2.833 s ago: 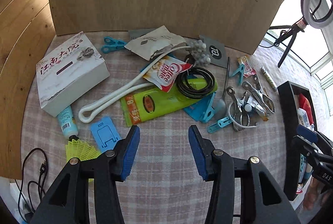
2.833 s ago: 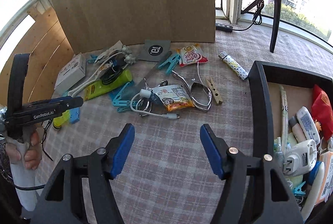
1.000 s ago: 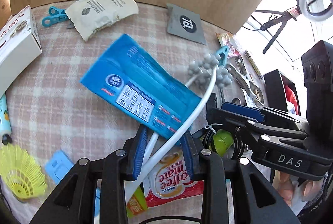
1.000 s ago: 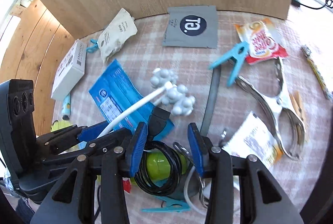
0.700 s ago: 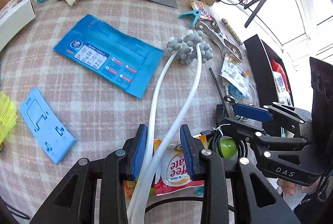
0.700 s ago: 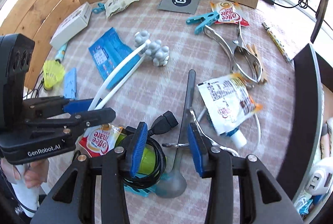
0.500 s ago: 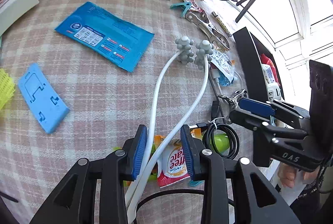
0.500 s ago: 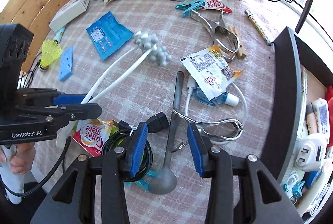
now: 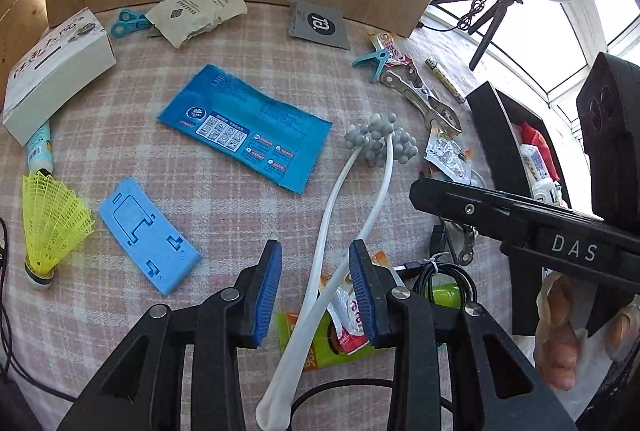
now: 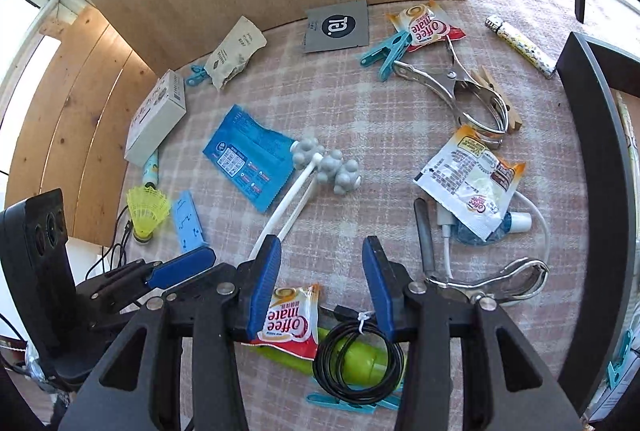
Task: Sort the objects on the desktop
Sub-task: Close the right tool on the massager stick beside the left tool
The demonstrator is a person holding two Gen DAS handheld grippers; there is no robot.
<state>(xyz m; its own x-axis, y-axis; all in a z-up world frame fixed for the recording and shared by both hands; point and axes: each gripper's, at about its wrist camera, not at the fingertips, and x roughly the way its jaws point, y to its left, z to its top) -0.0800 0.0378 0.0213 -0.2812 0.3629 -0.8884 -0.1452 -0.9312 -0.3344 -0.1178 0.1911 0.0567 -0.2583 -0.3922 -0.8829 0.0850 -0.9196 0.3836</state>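
Most objects still lie on the surface (image 10: pixel 400 159); some already sit in the black tray (image 10: pixel 600 159). Both tools are half open and grip nothing: the left tool (image 9: pixel 316 287) straddles the white massager (image 9: pixel 340 215), and the right tool (image 10: pixel 318 291) hovers over the coiled black cable (image 10: pixel 358 363).

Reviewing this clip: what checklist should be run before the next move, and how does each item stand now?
1. Left gripper released: jaws just opened, white massager lies loose between them. Ok.
2. Right gripper empty: jaws just opened, nothing pressed. Ok.
3. Grippers apart: nearly side by side. Not ok.
4. Black cable isolated: it lies on the green tube, beside a Coffee mate sachet. Not ok.
5. Room in the black tray: cannot tell.
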